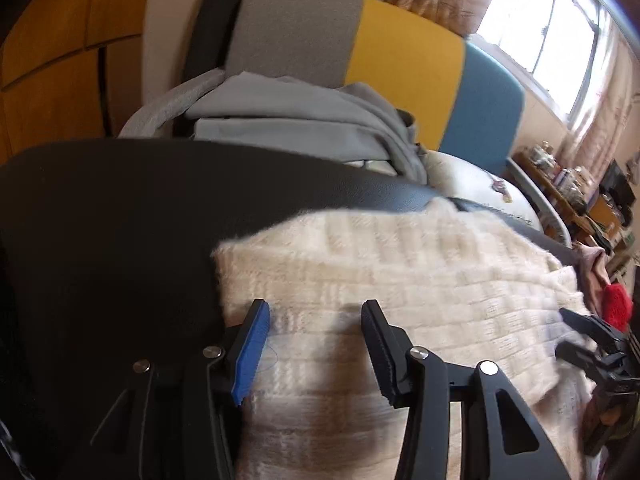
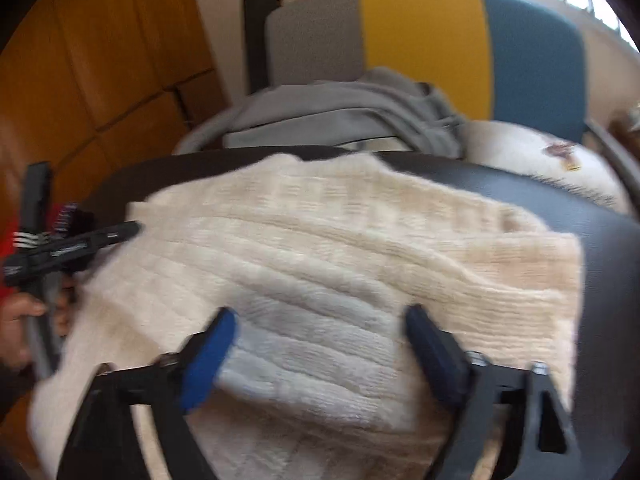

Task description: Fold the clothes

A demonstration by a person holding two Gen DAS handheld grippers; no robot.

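I count one cream ribbed knit sweater (image 1: 380, 280), spread in soft folds on the black leather table (image 1: 100, 220), and one grey folded garment (image 1: 288, 116) behind it. My left gripper (image 1: 316, 344) and right gripper (image 2: 320, 356) both gape wide above the knit, gripping nothing.

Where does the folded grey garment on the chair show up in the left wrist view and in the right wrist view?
Left wrist: the grey garment sits upper centre-left, beyond the black surface's far edge, in front of the chair back.
Right wrist: the grey garment sits upper centre, just past the cream knit sweater's far edge.
Shared landmark: the chair back's yellow stripe, right of and above the garment in both views.
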